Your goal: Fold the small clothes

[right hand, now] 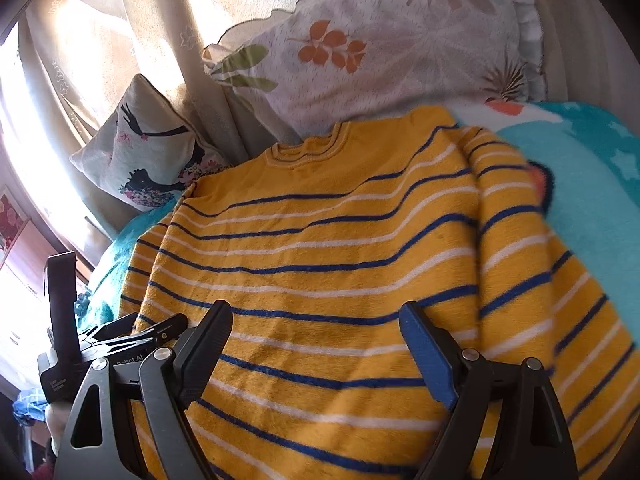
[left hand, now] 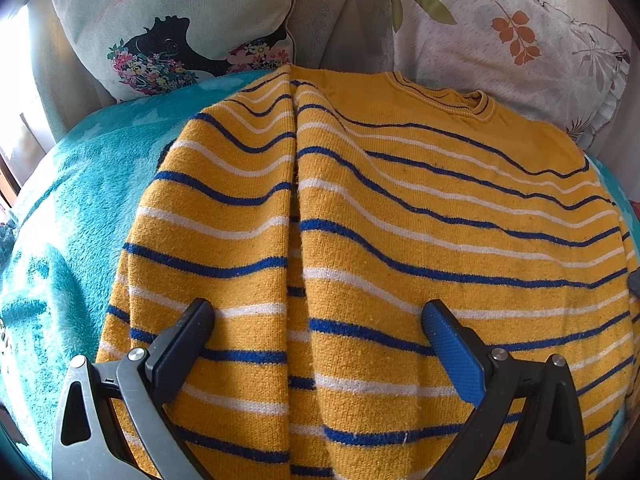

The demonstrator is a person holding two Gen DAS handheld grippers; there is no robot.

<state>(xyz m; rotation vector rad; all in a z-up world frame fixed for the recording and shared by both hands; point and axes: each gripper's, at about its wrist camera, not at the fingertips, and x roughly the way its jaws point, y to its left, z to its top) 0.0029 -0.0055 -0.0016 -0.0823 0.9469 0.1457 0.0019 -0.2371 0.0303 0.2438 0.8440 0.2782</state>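
I'm looking at a teal fleece blanket [left hand: 80,200] covering the bed, with a leaf-print pillow [left hand: 500,40] and a chameleon-print cushion [left hand: 172,28] leaning at its far edge. The yellow striped sweater [left hand: 400,208] is lying flat on the blanket, neckline toward the pillows, one sleeve folded lengthwise over the body. My left tongs [left hand: 318,318] and right tongs [right hand: 316,318] are hovering wide over its lower part, gripping nothing.
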